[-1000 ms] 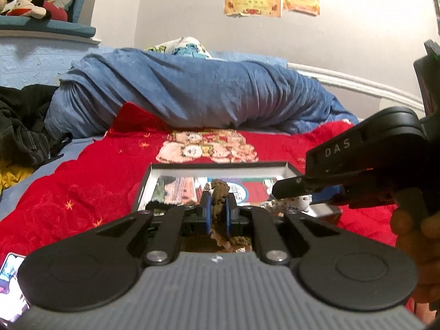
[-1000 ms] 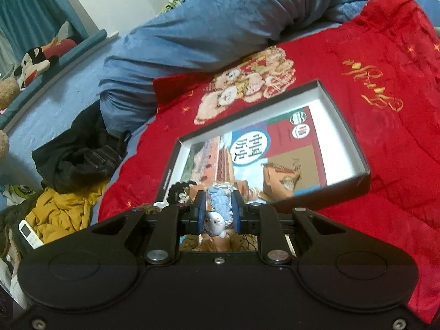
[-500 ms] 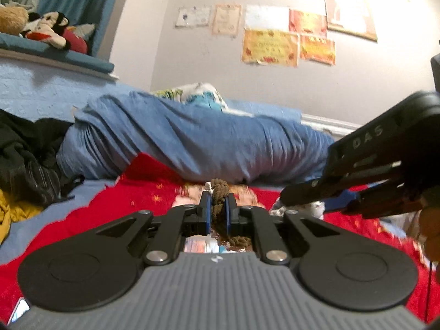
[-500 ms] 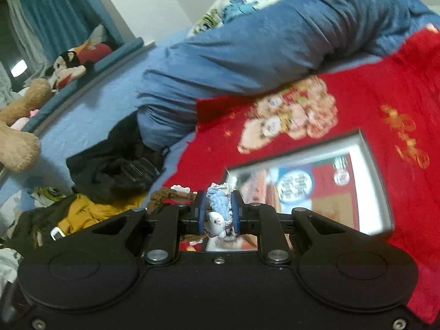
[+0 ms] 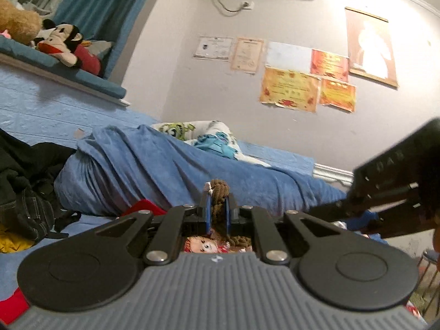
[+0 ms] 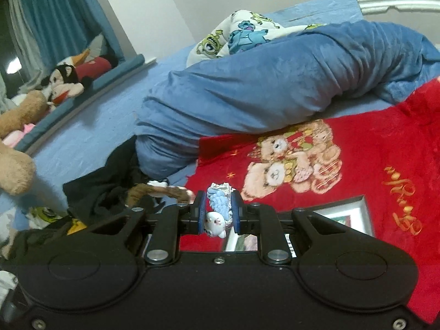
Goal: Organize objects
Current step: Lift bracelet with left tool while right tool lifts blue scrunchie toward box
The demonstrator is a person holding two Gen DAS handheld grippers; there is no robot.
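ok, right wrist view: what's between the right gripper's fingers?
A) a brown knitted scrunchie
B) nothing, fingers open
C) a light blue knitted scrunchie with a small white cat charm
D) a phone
C: the right gripper is shut on the light blue knitted scrunchie, its white cat charm hanging just below the pads; the brown one is in the left gripper.

Blurred "DAS" on the right hand-held gripper (image 5: 354, 209); wall certificates (image 5: 290, 89) illegible.
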